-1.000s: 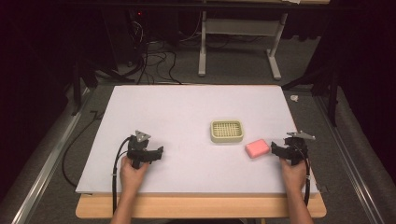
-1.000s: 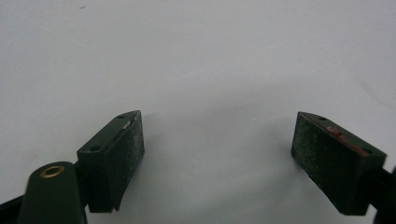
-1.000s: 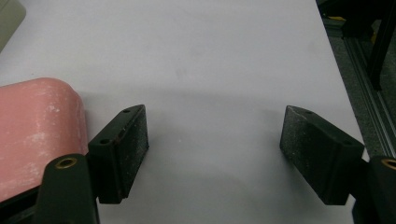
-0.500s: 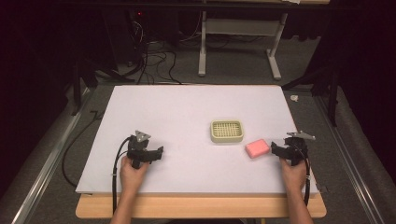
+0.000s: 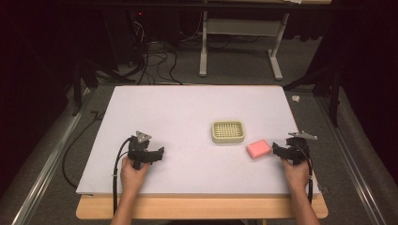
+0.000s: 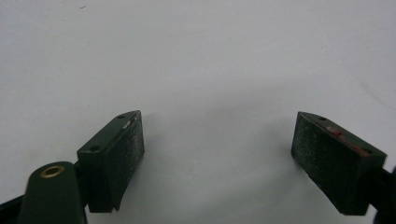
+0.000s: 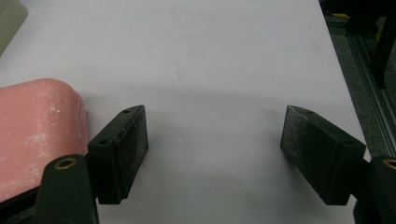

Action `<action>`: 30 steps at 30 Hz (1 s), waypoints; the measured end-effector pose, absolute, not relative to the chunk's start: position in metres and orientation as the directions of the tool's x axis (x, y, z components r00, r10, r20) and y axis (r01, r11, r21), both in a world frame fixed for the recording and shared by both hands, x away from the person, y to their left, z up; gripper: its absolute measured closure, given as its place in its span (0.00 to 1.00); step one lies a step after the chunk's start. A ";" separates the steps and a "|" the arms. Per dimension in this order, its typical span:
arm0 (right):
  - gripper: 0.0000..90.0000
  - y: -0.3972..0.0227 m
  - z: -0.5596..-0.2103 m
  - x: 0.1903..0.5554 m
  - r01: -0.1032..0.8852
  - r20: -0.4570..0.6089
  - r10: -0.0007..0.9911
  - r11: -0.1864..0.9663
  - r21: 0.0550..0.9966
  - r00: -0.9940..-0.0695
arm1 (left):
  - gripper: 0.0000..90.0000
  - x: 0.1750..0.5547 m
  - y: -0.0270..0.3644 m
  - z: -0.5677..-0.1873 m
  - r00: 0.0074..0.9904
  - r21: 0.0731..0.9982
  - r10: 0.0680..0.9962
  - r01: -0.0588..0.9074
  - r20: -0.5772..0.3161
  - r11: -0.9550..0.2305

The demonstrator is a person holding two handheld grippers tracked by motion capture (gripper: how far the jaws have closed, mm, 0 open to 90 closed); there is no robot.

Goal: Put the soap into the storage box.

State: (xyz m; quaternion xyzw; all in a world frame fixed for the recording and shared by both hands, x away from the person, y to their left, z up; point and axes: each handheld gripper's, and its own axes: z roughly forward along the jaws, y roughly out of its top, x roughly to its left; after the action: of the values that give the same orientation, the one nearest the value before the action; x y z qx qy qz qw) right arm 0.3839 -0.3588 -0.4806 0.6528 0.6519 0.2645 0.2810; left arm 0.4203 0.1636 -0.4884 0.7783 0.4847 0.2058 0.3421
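The pink soap bar [image 5: 259, 149] lies right of centre beside the slotted soap dish [image 5: 228, 131], just off the right gripper [image 5: 277, 151], jaws apart as if to grasp it; the left gripper [image 5: 158, 155] rests parted on the white surface [image 5: 187, 108].

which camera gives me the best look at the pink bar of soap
The high view: the whole pink soap lies on the white table, between the slotted dish and the right gripper. The right gripper view catches one cropped end, outside its open jaws. The left gripper view faces bare table.
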 end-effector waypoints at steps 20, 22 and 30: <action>0.24 -0.362 -0.476 0.381 0.678 0.013 1.000 -0.008 0.735 -0.002 | 0.20 0.420 0.164 -0.488 0.445 0.732 0.895 0.614 -0.012 -0.296; 0.25 -0.362 -0.474 0.379 0.672 0.018 1.000 -0.011 0.740 -0.003 | 0.20 0.420 0.164 -0.488 0.445 0.732 0.895 0.614 -0.012 -0.296; 0.26 -0.358 -0.466 0.369 0.634 0.023 0.999 0.003 0.773 -0.032 | 0.20 0.420 0.164 -0.488 0.445 0.732 0.895 0.614 -0.012 -0.295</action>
State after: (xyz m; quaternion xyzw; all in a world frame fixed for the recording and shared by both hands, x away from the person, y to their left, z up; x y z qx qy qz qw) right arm 0.3692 -0.3581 -0.4664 0.6322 0.6458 0.3147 0.2901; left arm 0.4204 0.1637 -0.4884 0.7782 0.4848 0.2054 0.3424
